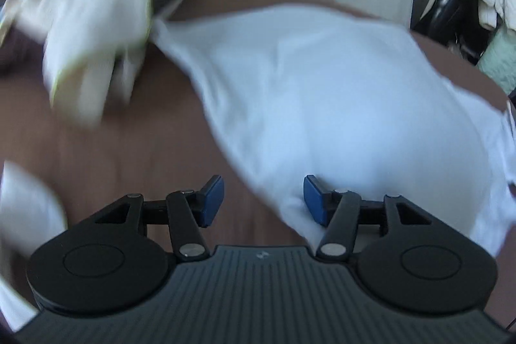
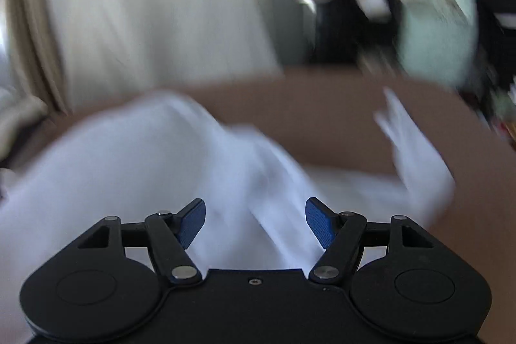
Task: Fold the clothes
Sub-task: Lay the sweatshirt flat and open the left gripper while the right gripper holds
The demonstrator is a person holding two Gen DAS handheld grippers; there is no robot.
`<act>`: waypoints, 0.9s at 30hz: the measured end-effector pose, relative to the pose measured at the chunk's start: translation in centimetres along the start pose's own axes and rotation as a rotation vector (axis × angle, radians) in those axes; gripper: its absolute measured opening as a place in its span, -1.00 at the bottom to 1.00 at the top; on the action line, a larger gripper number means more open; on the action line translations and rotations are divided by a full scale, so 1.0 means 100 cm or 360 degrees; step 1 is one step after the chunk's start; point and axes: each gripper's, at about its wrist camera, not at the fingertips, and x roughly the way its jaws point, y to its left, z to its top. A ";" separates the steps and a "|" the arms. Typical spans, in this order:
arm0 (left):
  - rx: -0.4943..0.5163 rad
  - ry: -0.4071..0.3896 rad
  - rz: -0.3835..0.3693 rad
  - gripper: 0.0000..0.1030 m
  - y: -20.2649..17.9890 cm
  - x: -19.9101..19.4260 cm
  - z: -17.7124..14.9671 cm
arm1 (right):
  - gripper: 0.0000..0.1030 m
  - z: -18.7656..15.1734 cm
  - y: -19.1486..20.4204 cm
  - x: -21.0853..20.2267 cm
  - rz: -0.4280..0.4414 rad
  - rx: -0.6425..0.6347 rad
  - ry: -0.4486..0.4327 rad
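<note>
White cloth, a light garment (image 1: pixel 322 105), lies spread over the brown worktop (image 1: pixel 113 157), reaching from near its middle toward the far edge and the right side; from the right wrist view a narrow part of it (image 2: pixel 416 160), maybe a sleeve, sticks out toward the right edge. Everything is smeared by motion, so what sort of garment it is I cannot say.

Both pairs of fingers stand apart with nothing clamped. On the left gripper (image 1: pixel 263 202) the blue pads are clear of each other, and the garment's near edge lies under the right-hand pad without being pinched. On the right gripper (image 2: pixel 255 223) the pads are wider still, with white cloth lying below the gap. A person's gloved hand with the other gripper (image 1: pixel 93 31) shows blurred near the far left corner, by an end of the cloth.

By my reckoning the garment is laid out between folds and not held. Next, each gripper needs to find a clean edge or corner, close on a single layer, and lift evenly.
</note>
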 end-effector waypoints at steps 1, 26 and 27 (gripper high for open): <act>0.0038 -0.0034 0.0001 0.05 -0.005 -0.009 -0.008 | 0.43 -0.013 -0.015 0.001 -0.0019 0.0085 0.0044; 0.0462 0.0105 -0.0620 0.61 -0.098 0.003 -0.053 | -0.35 -0.070 -0.054 0.040 0.0507 0.0585 0.0154; 0.0475 0.0096 -0.0614 0.61 -0.096 -0.003 -0.054 | -0.86 -0.067 -0.044 0.037 0.0459 0.0481 0.0137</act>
